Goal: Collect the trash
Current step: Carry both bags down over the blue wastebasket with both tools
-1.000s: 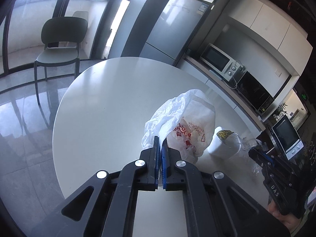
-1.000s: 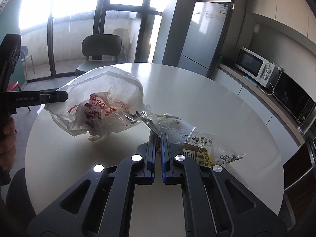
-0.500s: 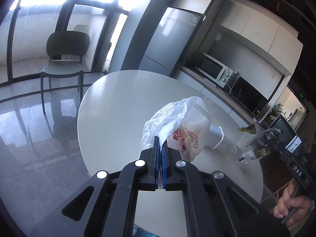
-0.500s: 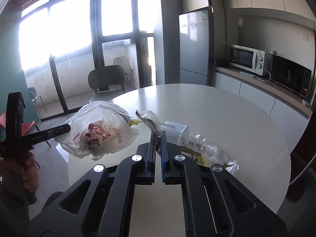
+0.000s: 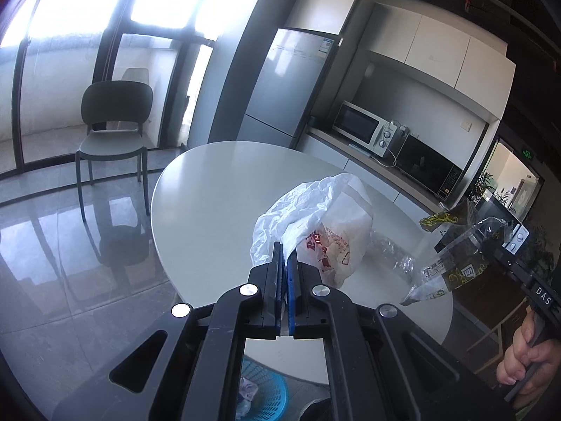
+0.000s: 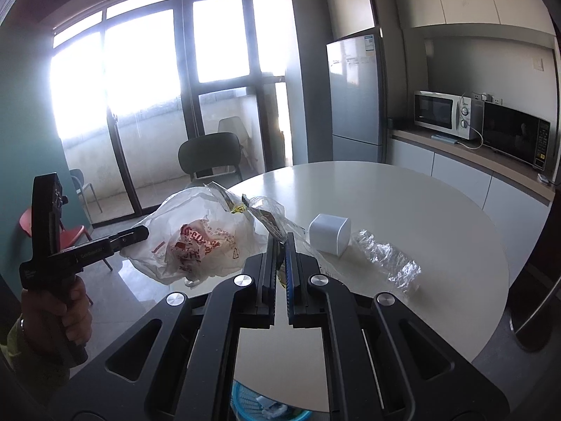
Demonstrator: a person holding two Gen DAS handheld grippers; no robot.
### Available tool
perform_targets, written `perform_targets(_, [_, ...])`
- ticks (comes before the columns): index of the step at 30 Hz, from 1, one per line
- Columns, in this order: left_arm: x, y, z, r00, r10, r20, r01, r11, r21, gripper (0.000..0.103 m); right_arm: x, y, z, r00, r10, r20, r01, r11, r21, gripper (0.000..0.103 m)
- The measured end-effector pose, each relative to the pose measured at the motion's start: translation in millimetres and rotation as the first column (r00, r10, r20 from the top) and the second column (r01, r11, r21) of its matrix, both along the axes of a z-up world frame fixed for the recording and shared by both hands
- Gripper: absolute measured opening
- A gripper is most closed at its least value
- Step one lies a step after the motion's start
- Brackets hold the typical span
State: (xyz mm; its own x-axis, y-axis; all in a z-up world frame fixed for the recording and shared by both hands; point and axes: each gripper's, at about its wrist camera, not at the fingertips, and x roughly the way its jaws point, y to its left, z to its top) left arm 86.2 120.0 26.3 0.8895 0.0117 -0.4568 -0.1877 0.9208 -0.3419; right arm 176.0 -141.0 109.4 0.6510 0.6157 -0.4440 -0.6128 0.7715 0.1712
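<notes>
Carrying: my left gripper [image 5: 285, 263] pinches the bag [image 5: 326, 224], right gripper [image 6: 280, 256] pinches a wrapper [image 6: 259, 210]; basket [image 6: 242, 400] below, box [image 6: 329, 233] and film [image 6: 385, 259] left.

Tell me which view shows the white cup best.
Right wrist. The white cup lies on its side on the round table, fully visible beside crumpled clear plastic. In the left wrist view the white plastic bag hides it.
</notes>
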Motion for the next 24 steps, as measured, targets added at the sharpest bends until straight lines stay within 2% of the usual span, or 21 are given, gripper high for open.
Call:
perform_targets(3, [-12,-5,1,1.000,-0.011,0.009,0.011,1.000,0.021,0.001,-4,-7,-1,0.998,0.029,-0.061,-0.026,0.999,0.044,0.004])
perform_targets(13, [-56,-17,-2,0.999,-0.035,-0.015,0.036,0.997,0.069,0.001,-45,-21,-4,0.992,0.082,-0.097,-0.075,0.994,0.073,0.004])
perform_targets(18, [-73,-21,-6,0.999,-0.035,-0.035,0.038,0.995,0.091,0.001,-57,-31,-17,0.981,0.113,-0.160,-0.099,0.990,0.096,0.004])
perform_targets(24, [-92,-19,-7,0.999,-0.031,-0.037,0.034,0.996,0.085,0.001,-74,-43,-26,0.976,0.114,-0.188,-0.096,0.990,0.104,0.004])
